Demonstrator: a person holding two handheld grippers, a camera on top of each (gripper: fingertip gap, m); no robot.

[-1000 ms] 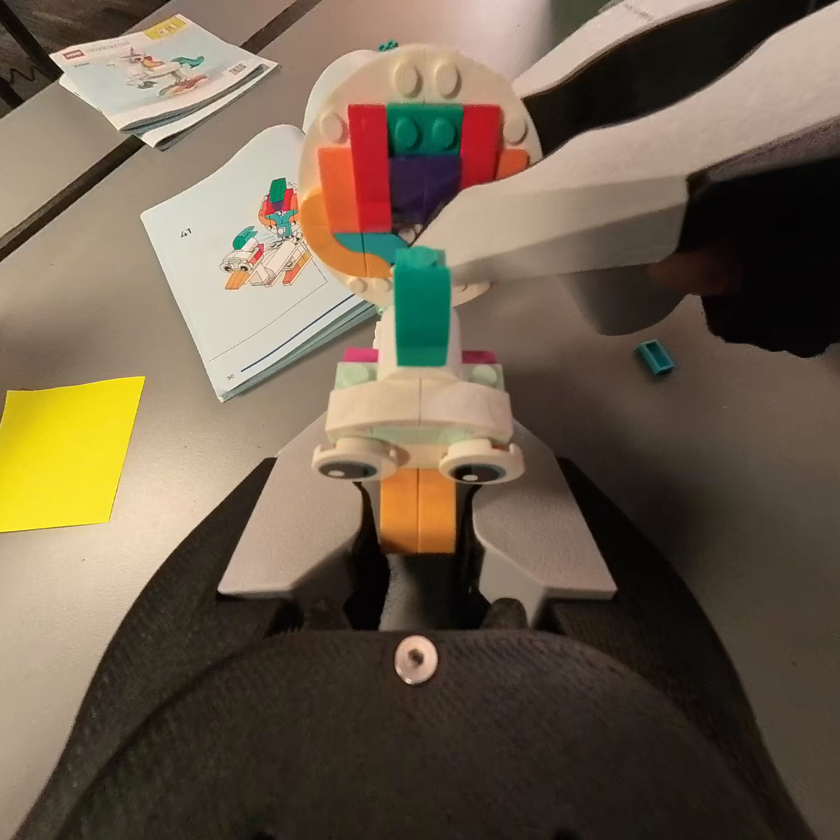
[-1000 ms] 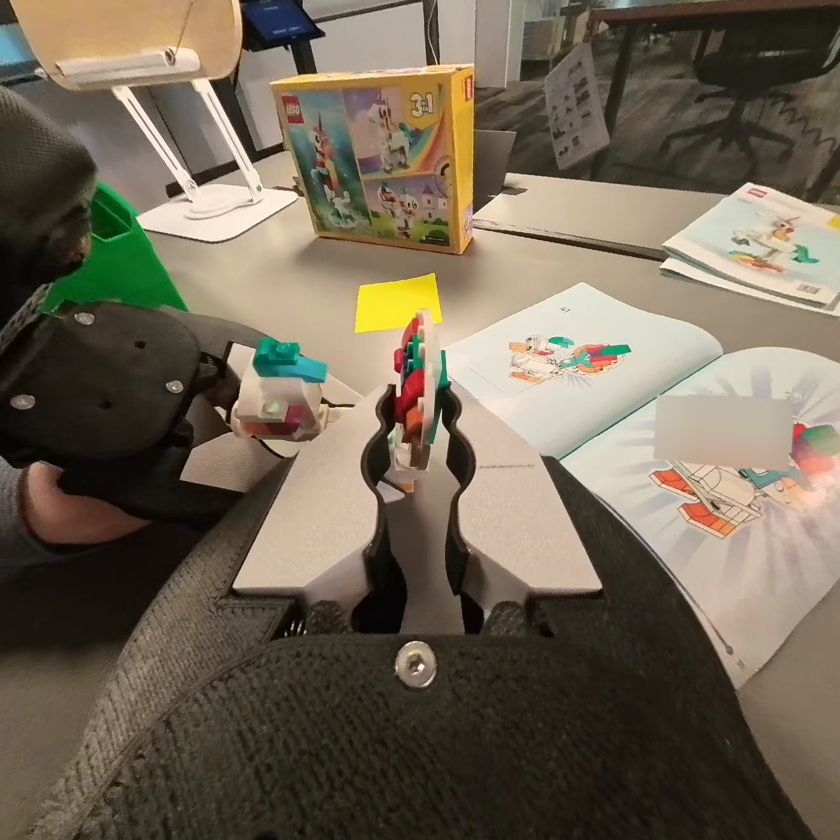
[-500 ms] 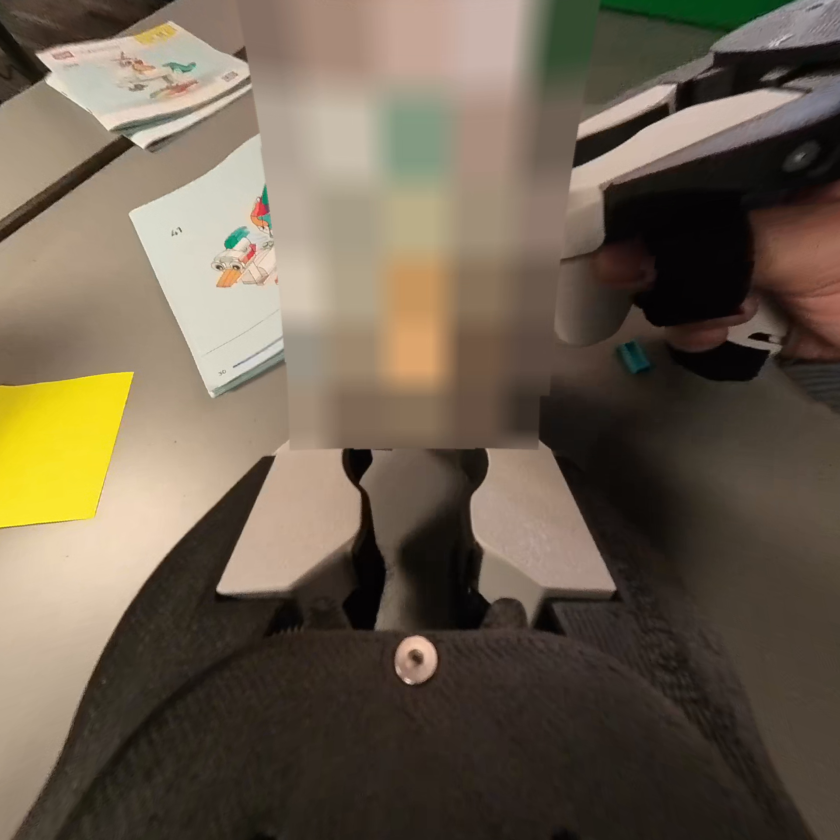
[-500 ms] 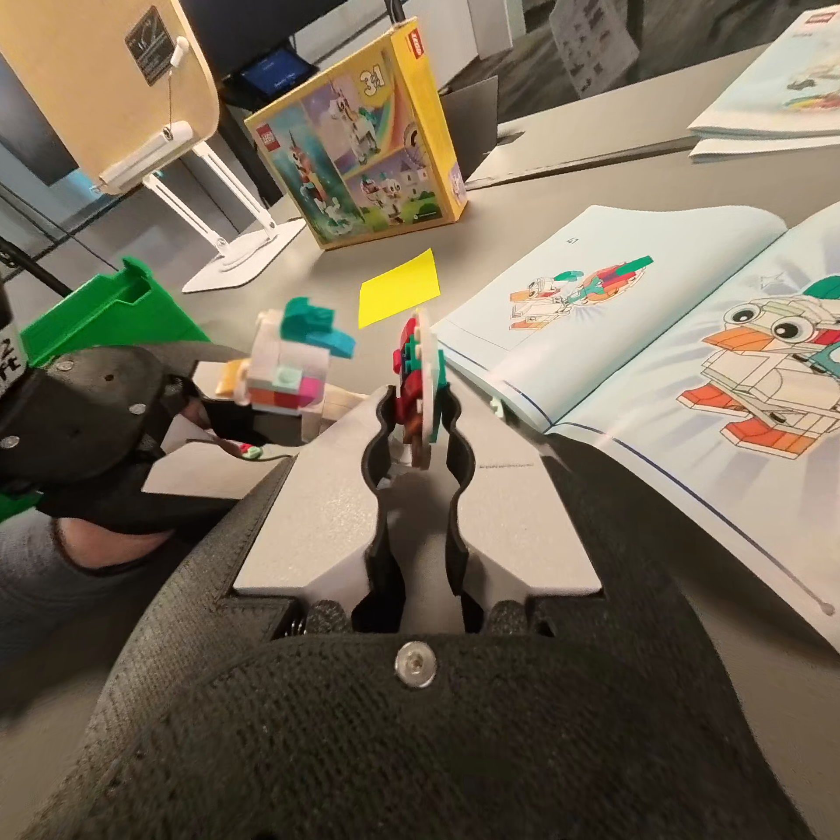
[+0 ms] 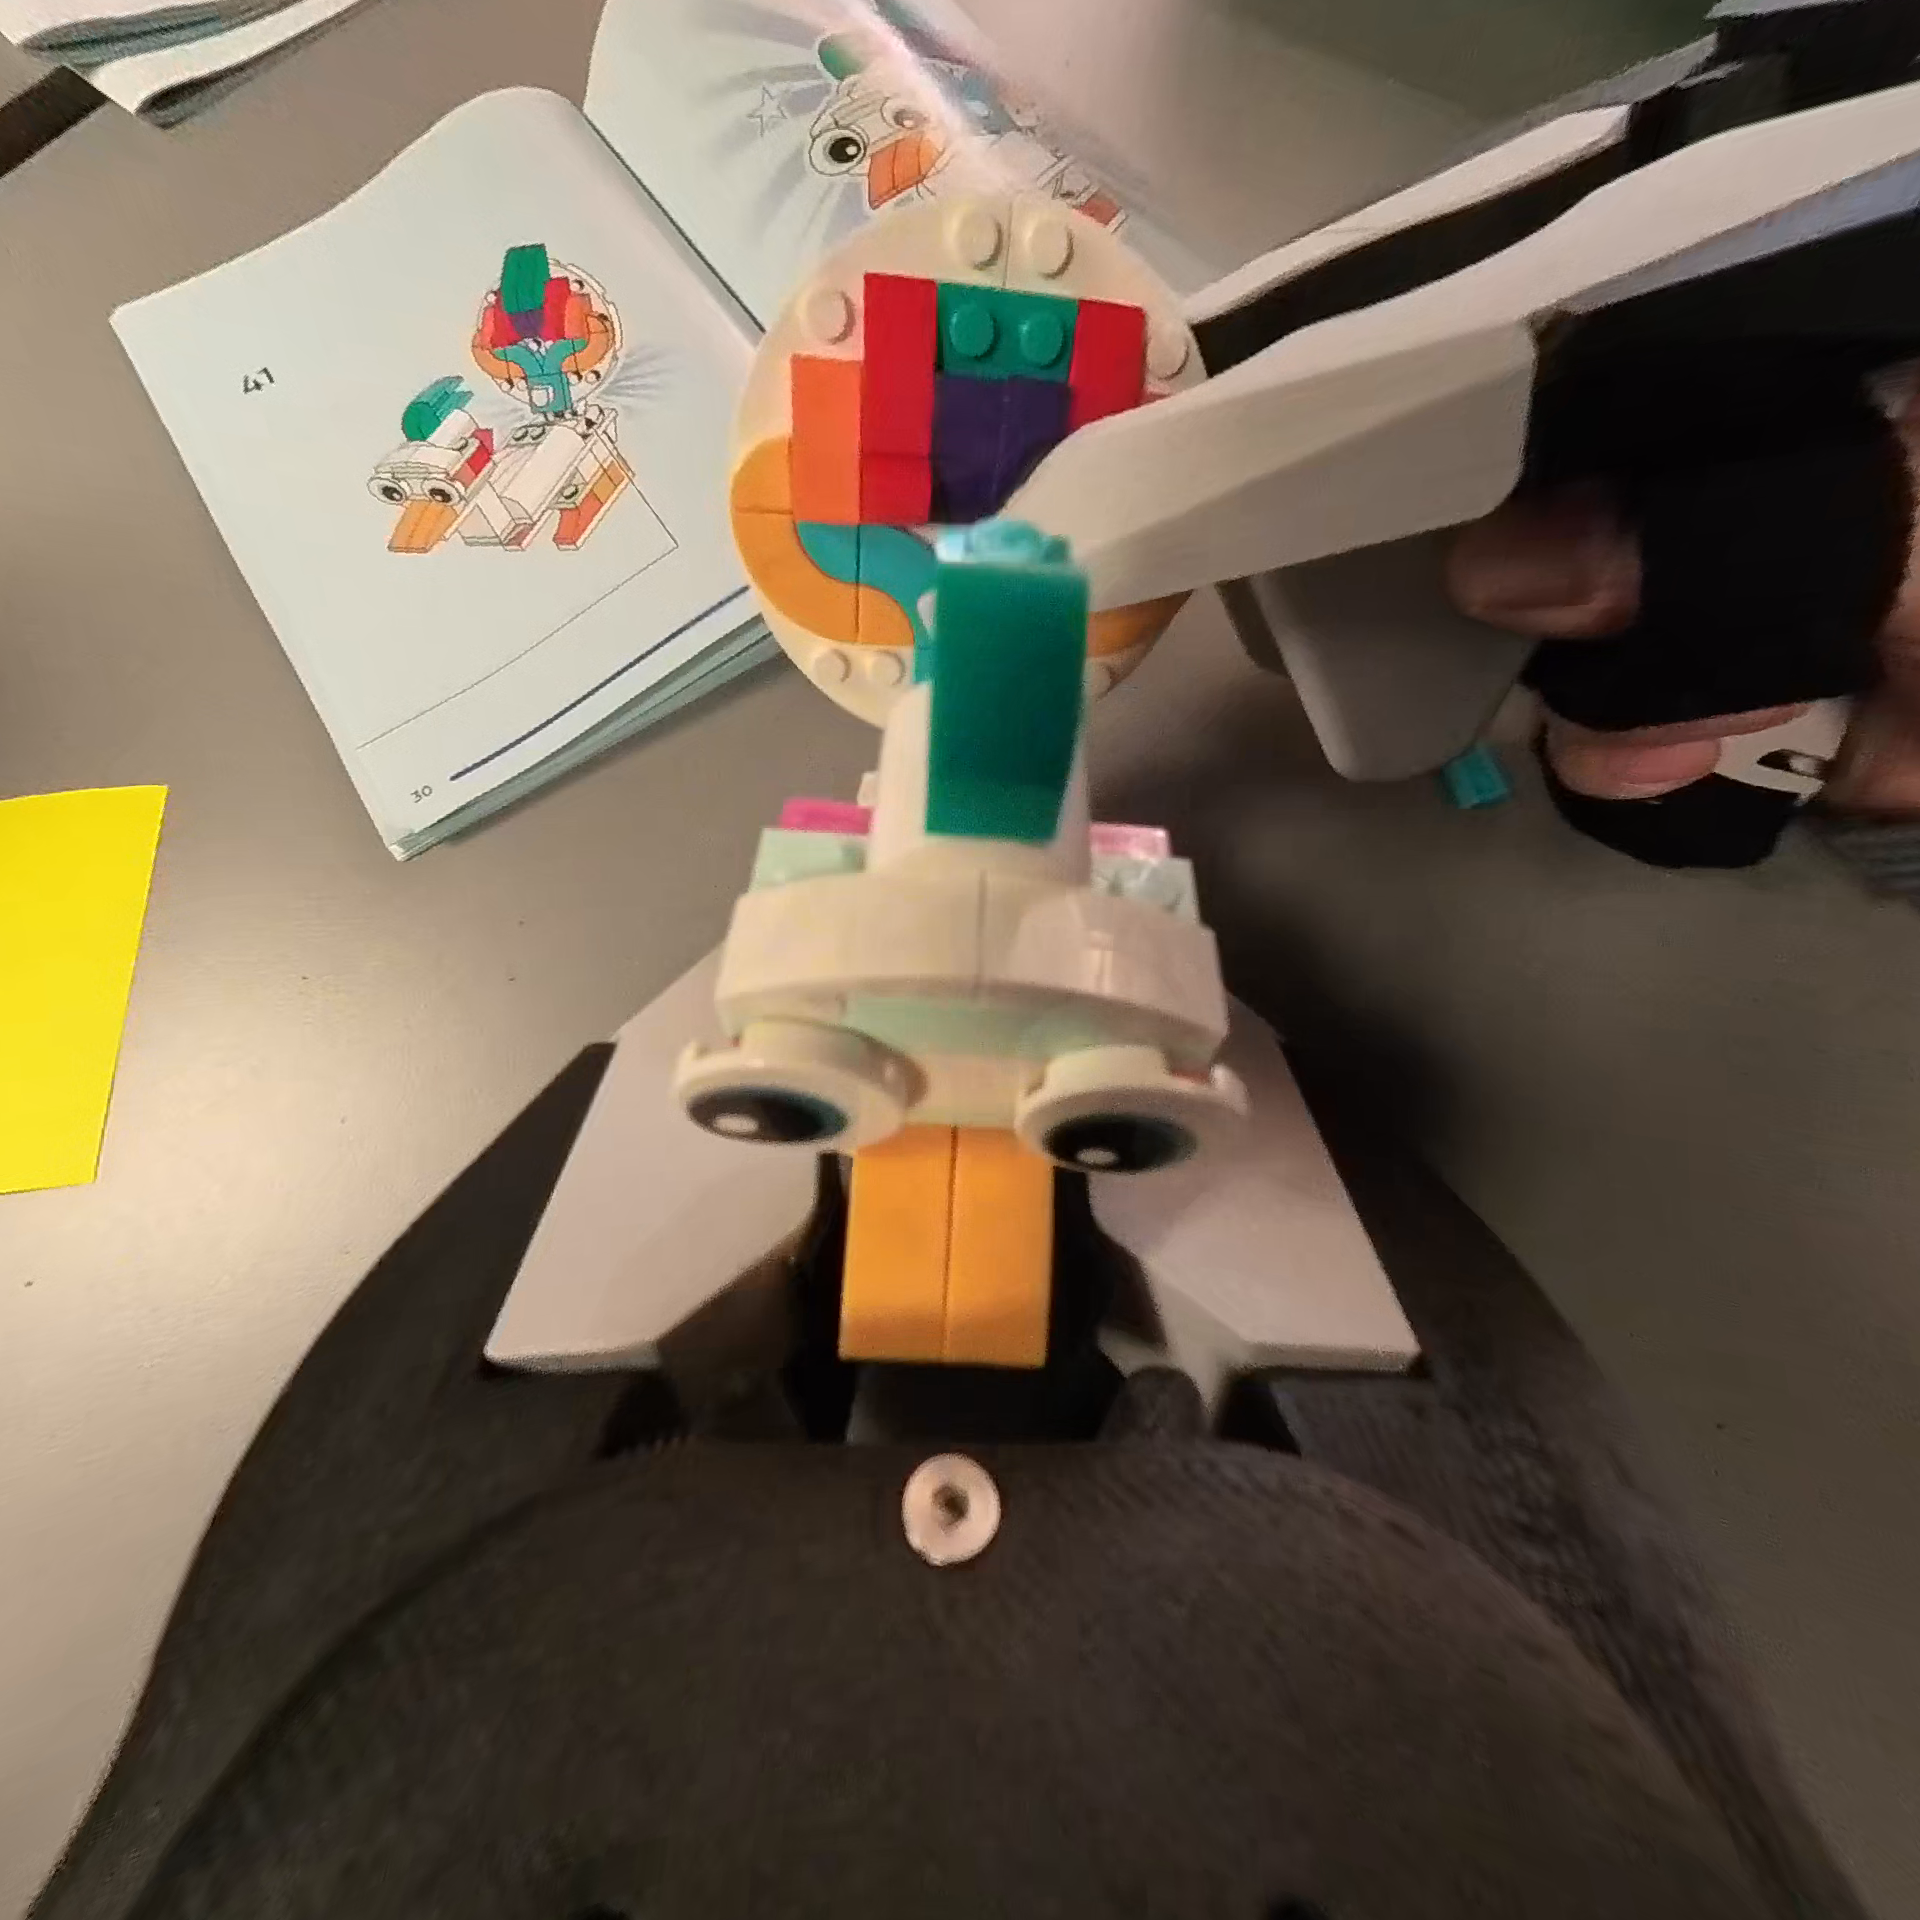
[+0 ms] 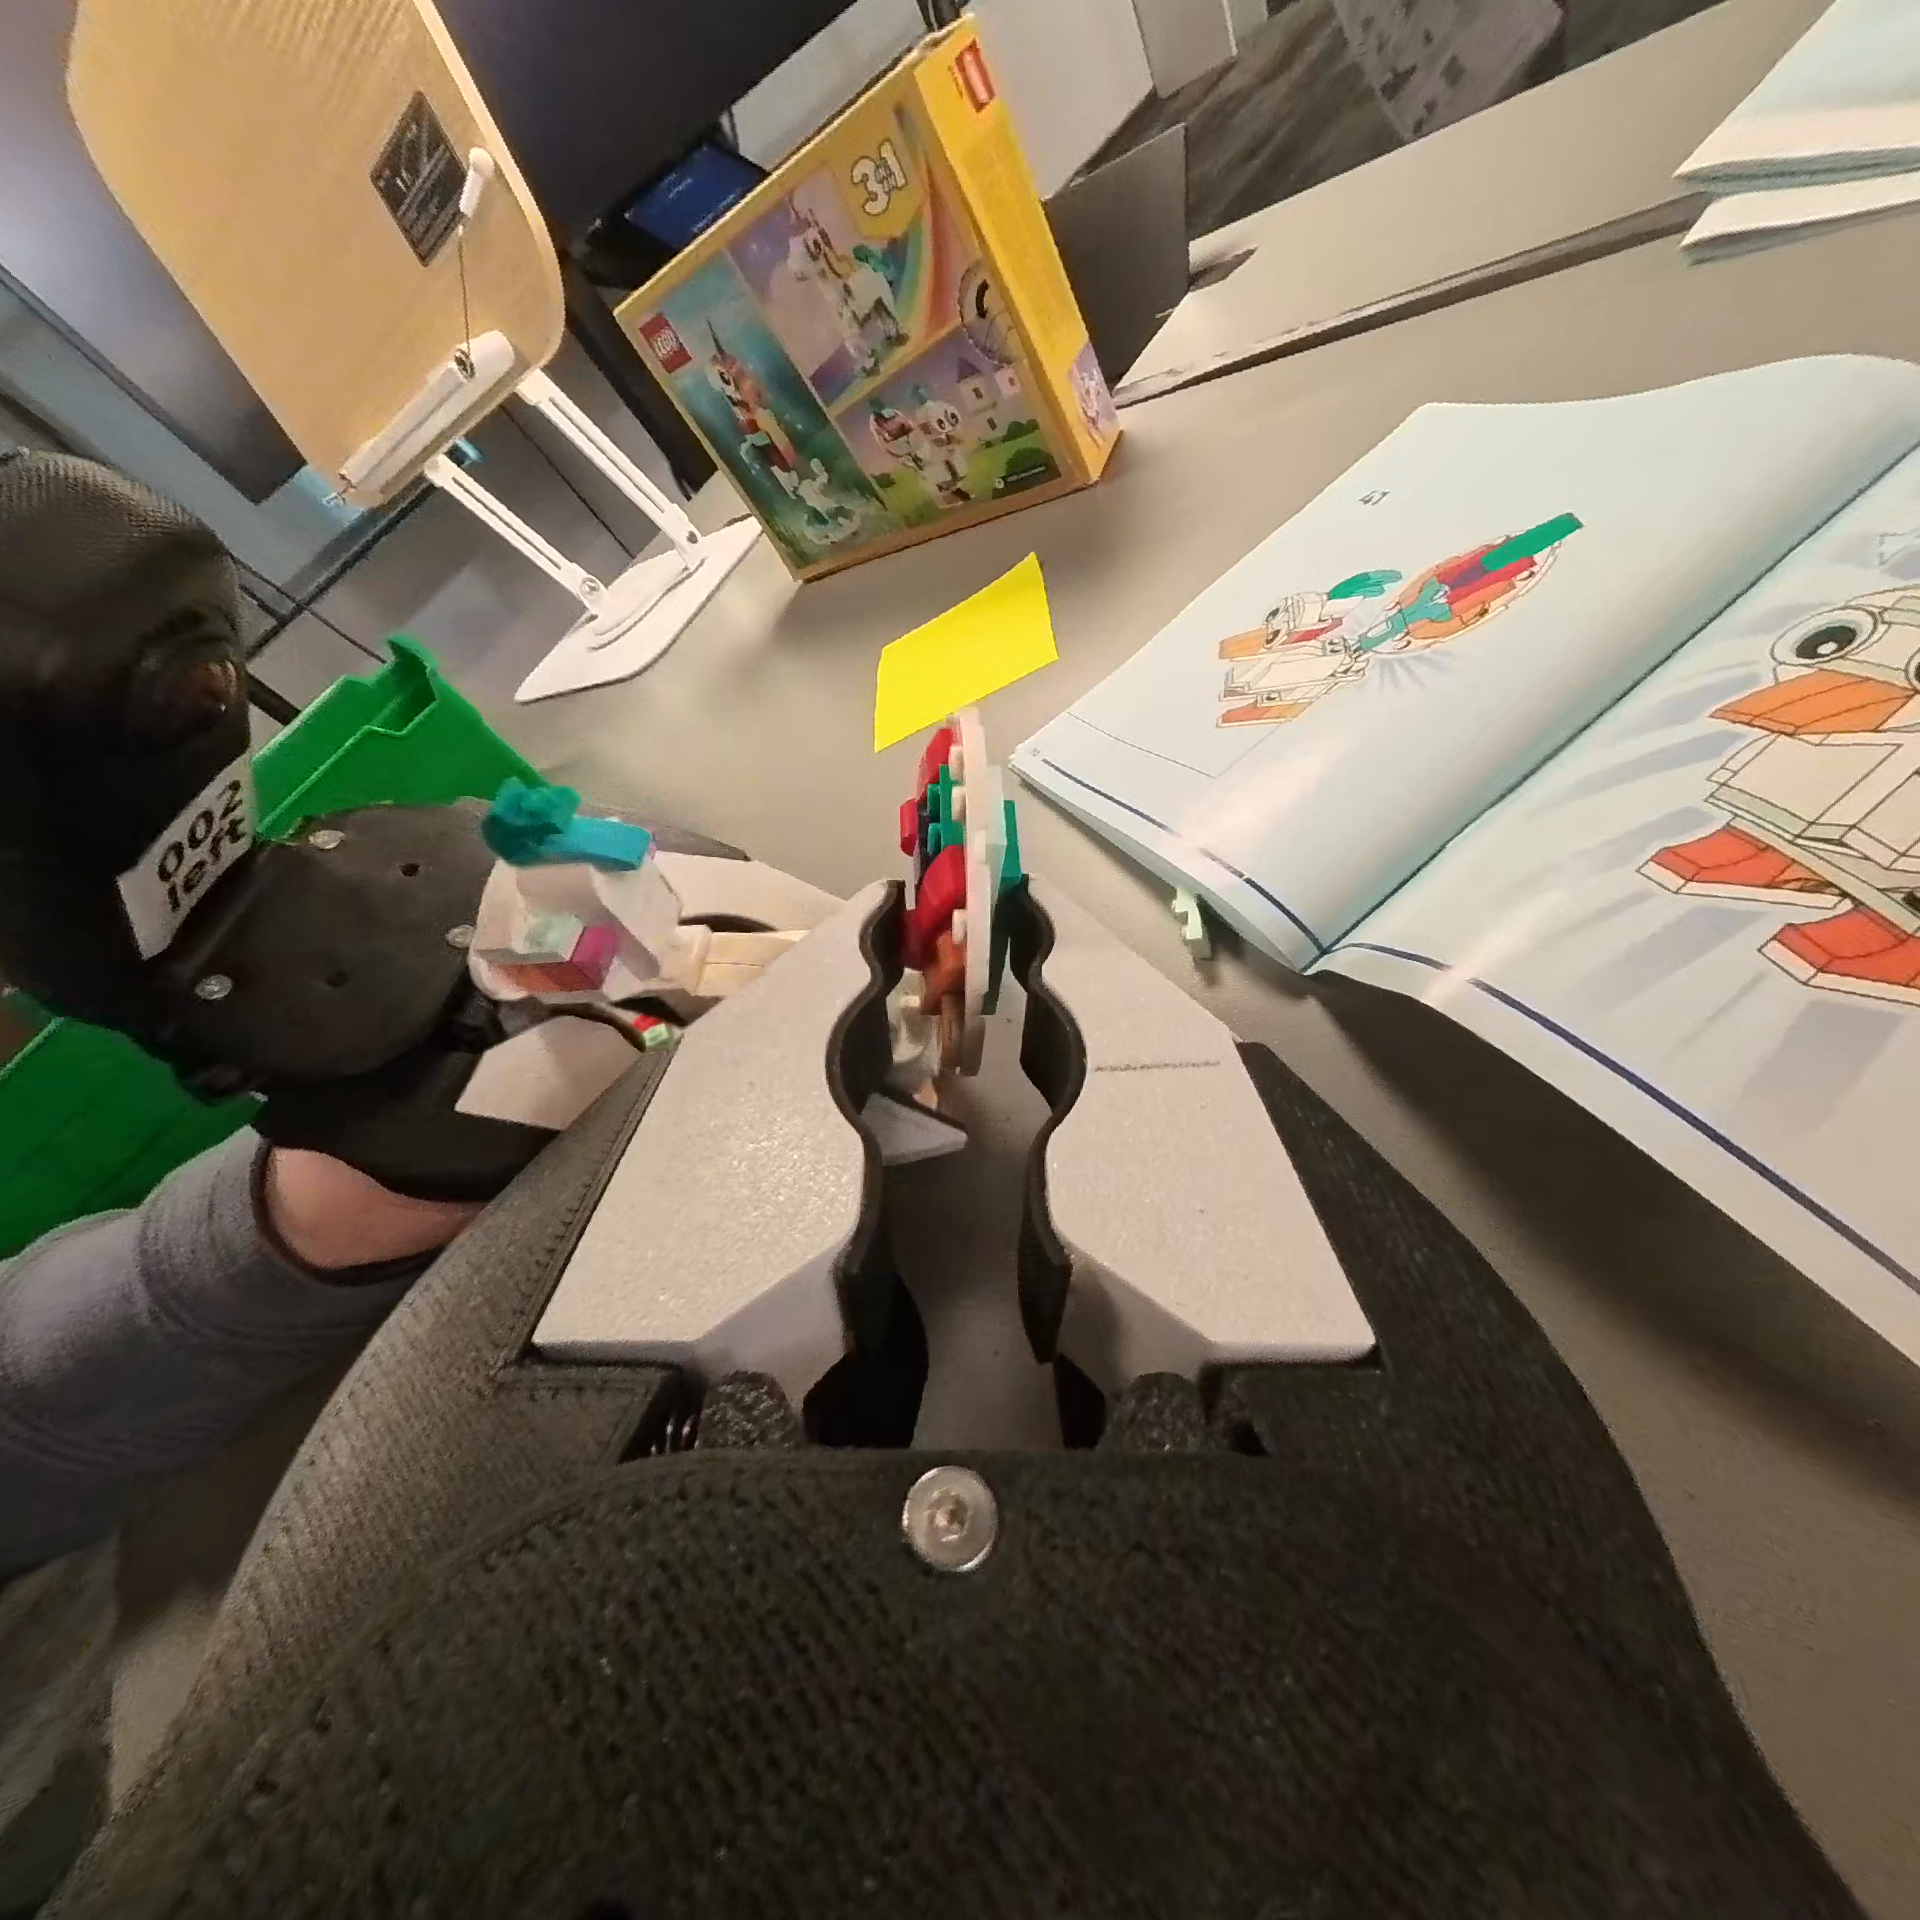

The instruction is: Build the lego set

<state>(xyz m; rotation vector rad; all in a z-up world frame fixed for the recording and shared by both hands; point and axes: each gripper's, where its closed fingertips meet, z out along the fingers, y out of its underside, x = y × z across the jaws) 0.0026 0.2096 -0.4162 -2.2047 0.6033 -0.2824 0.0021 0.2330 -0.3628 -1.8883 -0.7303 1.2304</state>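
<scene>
**Two grippers holding two parts of the lego bird**

The left gripper [image 5: 951,1049] is clamping the white bird body [image 5: 966,935], with its eyes and orange beak facing the camera. The right gripper [image 6: 951,914] is pinching the round white tail disc [image 6: 961,883] edge-on between its fingers. The disc is sitting just behind the teal crest [image 5: 1003,707] of the body. An open instruction booklet [image 5: 416,447] and a yellow paper [image 6: 966,649] are lying on the grey table [image 5: 260,1091].
</scene>
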